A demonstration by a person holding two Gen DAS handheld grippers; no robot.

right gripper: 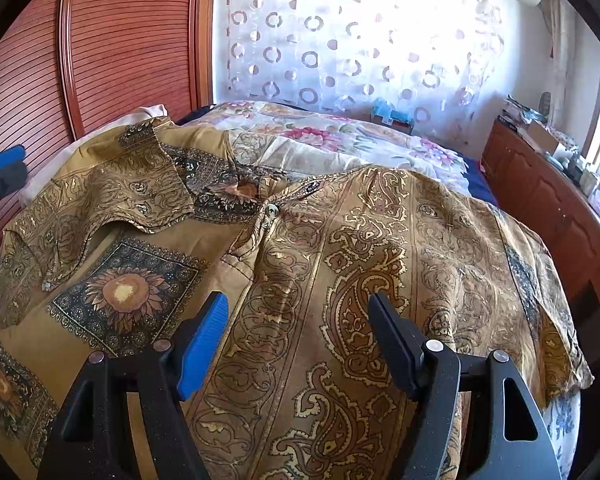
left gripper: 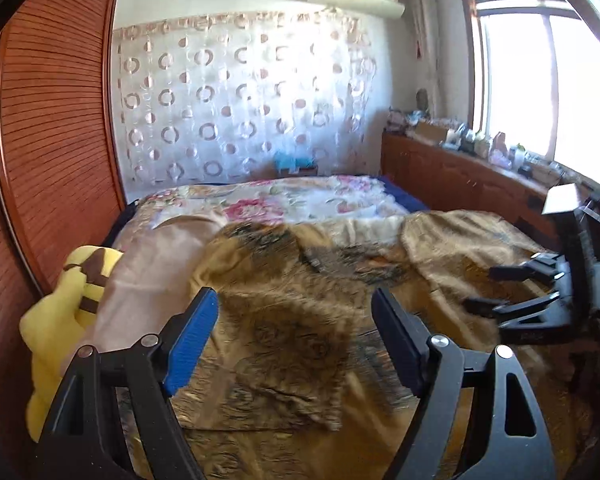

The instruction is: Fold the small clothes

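Note:
A brown and gold paisley shirt [right gripper: 340,264] lies spread on the bed, collar [right gripper: 236,188] away from me, with its left sleeve [right gripper: 100,200] folded over the body. It also shows, blurred, in the left wrist view [left gripper: 284,320]. My right gripper [right gripper: 298,336] is open and empty, hovering over the shirt's front. My left gripper [left gripper: 294,328] is open and empty above the shirt's left part. The right gripper also shows in the left wrist view [left gripper: 500,292], open. A fingertip [right gripper: 4,160] of the left gripper shows at the left edge of the right wrist view.
A floral quilt [right gripper: 340,136] lies behind the shirt. A yellow plush toy [left gripper: 64,312] and a pink pillow [left gripper: 148,276] sit at the bed's left. A wooden slatted wardrobe [left gripper: 56,128] stands to the left. A wooden cabinet [left gripper: 480,184] with clutter runs along the right under the window.

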